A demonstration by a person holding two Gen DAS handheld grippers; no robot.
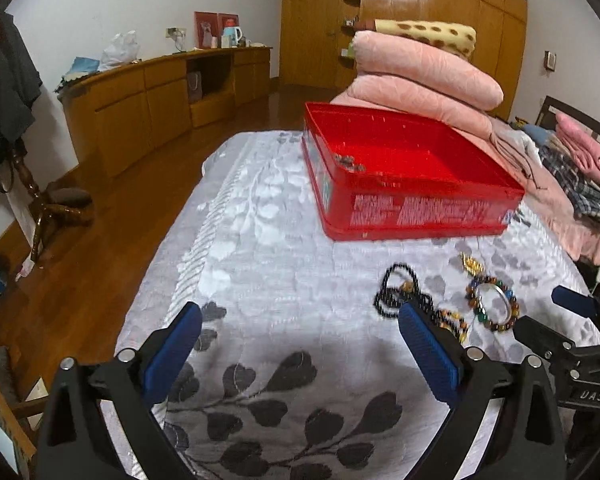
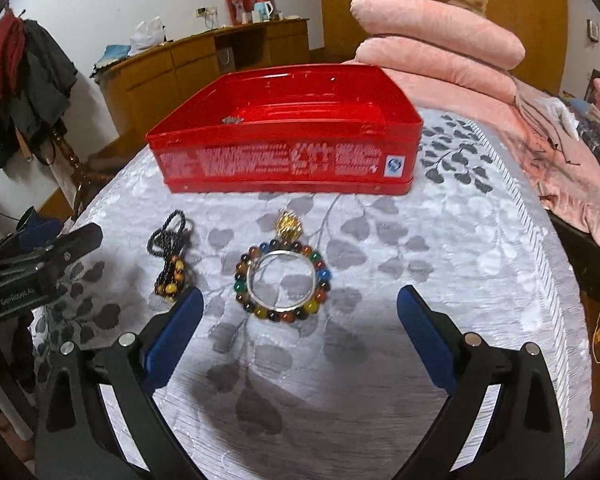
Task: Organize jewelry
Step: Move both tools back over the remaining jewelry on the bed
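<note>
Under both grippers lies a white bed cover (image 2: 440,240) with grey leaves. Past the jaws sits a red tin (image 2: 284,136). Just ahead of the right gripper (image 2: 298,320), jaws wide and empty, lie a bead bracelet (image 2: 281,280) and black beads (image 2: 172,252). Left gripper (image 1: 300,336) is wide too, holding nothing.

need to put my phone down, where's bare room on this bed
Bare cloth right of the multicoloured bead bracelet, toward the pink bedding, and left of the red box. Crowded just before the box: bracelet, black bead string, gold charm.
</note>
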